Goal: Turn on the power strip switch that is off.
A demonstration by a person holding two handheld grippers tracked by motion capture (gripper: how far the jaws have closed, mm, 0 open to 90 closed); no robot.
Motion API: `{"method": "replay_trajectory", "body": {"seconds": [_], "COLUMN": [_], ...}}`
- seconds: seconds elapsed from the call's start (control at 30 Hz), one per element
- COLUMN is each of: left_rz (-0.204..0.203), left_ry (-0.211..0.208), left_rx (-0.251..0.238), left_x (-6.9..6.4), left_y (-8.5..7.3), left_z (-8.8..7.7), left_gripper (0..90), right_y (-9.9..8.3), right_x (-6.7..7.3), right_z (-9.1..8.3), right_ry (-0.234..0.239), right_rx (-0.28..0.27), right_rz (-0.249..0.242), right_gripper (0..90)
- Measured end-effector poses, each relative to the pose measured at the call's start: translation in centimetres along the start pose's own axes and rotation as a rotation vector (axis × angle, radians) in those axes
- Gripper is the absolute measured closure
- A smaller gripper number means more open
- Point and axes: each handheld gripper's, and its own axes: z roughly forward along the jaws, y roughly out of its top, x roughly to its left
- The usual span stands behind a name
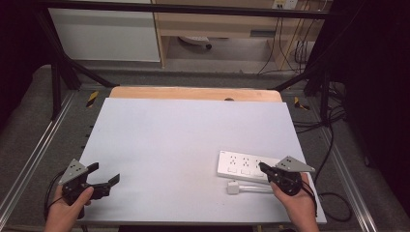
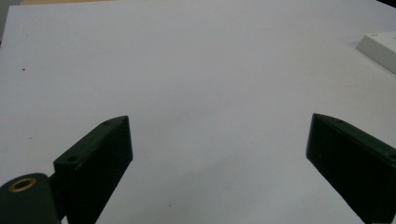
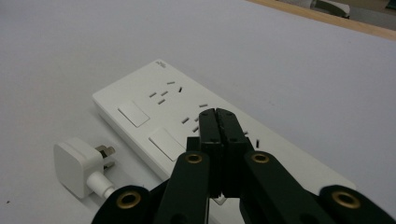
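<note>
My right gripper (image 3: 218, 116) hovers over the power strip (image 3: 154, 100), fingers clenched on nothing, the plug (image 3: 77, 165) lying ready near it. My left gripper (image 2: 219, 154) waits, fingers released, over bare worktop (image 2: 187, 70)

Your desk (image 1: 183, 140) is covered by a pale grey-white sheet, and a strip of bare wood shows along its far edge. On your right side, near the front, a white power strip (image 1: 244, 166) lies flat with its sockets and switches facing up. Just in front of it, toward you, lies a white plug (image 1: 233, 188) on its side, prongs pointing at the strip, with its white cable running off to your right.
</note>
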Motion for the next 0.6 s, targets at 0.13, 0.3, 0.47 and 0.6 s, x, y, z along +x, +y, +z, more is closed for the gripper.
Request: {"method": "replay_trajectory", "body": {"seconds": [0.13,0.3,0.47,0.6], "left_rz": [-0.003,-0.003,-0.003,-0.012], "left_ry": [0.0,-0.007,-0.009,-0.007], "left_rx": [0.003,0.005,0.007,0.001], "left_x": [0.1,0.0,0.0,0.0], "left_y": [-0.1,-0.1,0.0,0.1], "left_z": [-0.1,-0.1,0.0,0.2], "left_gripper": [7.4,7.4,7.3,7.4], "right_y": [-0.2,-0.6,-1.1,-1.4], "right_x": [-0.3,-0.7,-0.9,-1.1], "right_z": [0.1,0.5,1.0,1.2], "right_ry": [-0.009,-0.009,-0.001,0.007], "right_rx": [0.013,0.042,0.074,0.086], "right_rz": [0.004,0.032,0.051,0.069], "right_gripper": [90.0,90.0,90.0,90.0]}}
